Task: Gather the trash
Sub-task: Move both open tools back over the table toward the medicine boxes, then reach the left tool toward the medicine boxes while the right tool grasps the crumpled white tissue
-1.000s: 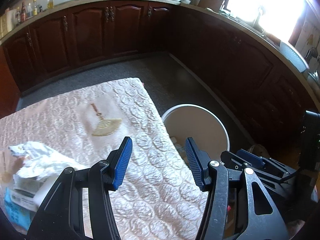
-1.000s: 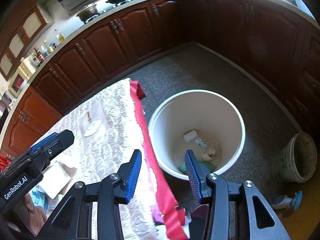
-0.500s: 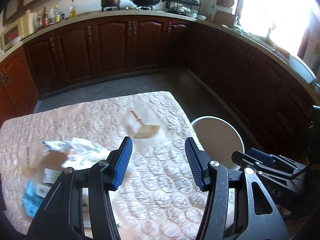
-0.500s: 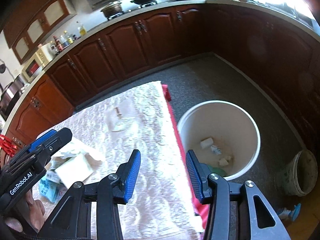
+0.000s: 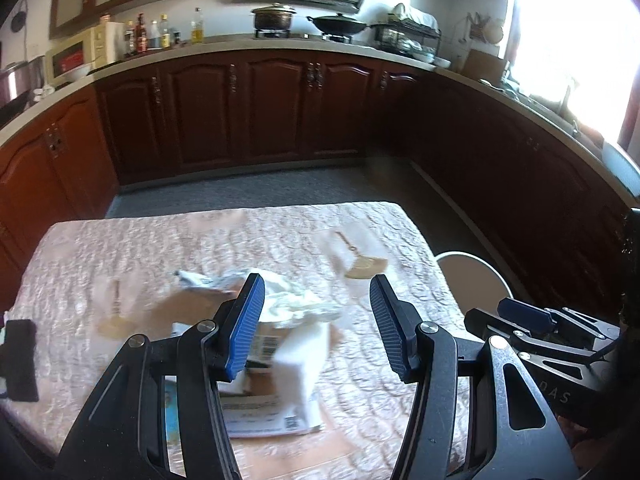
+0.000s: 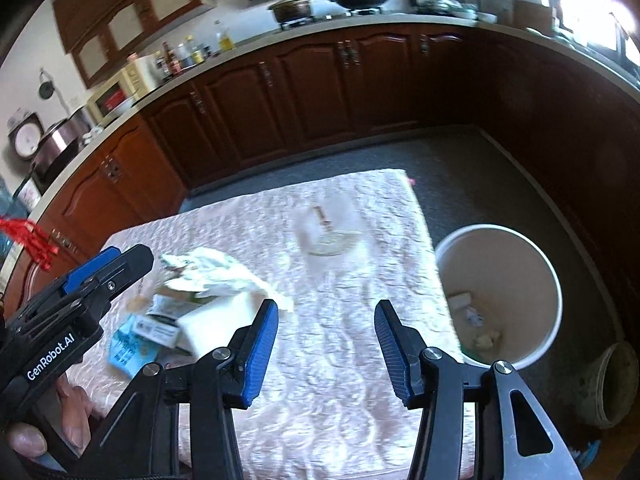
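White crumpled paper [image 5: 296, 304] tops a heap of trash on the table [image 5: 140, 248], with a white box [image 5: 300, 356] and printed packaging just below it. From the left gripper [image 5: 316, 324], jaws spread wide and holding nothing, the heap lies straight ahead and slightly low, between the fingers' line. The right gripper [image 6: 324, 344], also gaping and empty, has the heap off to its left; the bin [image 6: 552, 280] stands on the floor to the right. I judge the left the nearer.
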### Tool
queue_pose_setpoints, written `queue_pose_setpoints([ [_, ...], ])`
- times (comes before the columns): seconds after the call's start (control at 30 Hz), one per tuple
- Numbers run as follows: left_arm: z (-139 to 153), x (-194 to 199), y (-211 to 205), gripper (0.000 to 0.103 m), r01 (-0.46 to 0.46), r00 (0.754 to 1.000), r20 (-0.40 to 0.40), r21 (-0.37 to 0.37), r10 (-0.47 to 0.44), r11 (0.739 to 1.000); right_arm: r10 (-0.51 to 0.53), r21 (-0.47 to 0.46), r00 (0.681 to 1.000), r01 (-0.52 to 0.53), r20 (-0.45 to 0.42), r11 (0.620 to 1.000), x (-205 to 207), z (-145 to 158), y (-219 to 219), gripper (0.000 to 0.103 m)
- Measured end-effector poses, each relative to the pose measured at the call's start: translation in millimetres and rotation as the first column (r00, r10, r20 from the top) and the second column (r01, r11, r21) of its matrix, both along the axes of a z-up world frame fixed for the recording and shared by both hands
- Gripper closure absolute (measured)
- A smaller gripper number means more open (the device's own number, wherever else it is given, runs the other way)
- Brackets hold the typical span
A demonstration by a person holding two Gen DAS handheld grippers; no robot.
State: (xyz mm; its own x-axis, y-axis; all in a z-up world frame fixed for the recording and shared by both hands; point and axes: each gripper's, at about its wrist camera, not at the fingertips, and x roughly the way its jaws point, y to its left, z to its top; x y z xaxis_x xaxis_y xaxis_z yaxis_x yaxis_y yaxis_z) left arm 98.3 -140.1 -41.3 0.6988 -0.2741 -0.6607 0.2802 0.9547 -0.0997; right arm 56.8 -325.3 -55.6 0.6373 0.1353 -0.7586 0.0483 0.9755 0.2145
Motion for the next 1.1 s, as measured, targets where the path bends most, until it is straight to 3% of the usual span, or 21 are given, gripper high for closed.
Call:
queue_pose_setpoints([
  [0.5, -7, -8, 60, 0.05, -0.089, 0.996, -0.009, 0.008, 0.089, 0.996, 0.109, -0.025, 0.994, -0.109, 0.001, 0.994, 1, 2, 52, 0.043],
  [0.7, -19, -5, 81, 0.049, -0.105, 0.993, -0.056, -0.012, 0.104, 0.994, 0.133, -0.021, 0.991, -0.134, -0.03, 0.991, 3, -9, 61, 0.043],
  [0.83, -29, 0, 99, 0.04, -0.122, 0.989, -0.092, -0.026, 0.119, 0.992, 0.151, -0.014, 0.987, -0.152, -0.059, 0.988, 6, -21, 69, 0.043],
  [1.1, -48, 13, 117, 0.039, -0.151, 0.978, -0.152, -0.022, 0.146, 0.988, 0.172, 0.013, 0.979, -0.171, -0.114, 0.985, 21, -45, 81, 0.043],
])
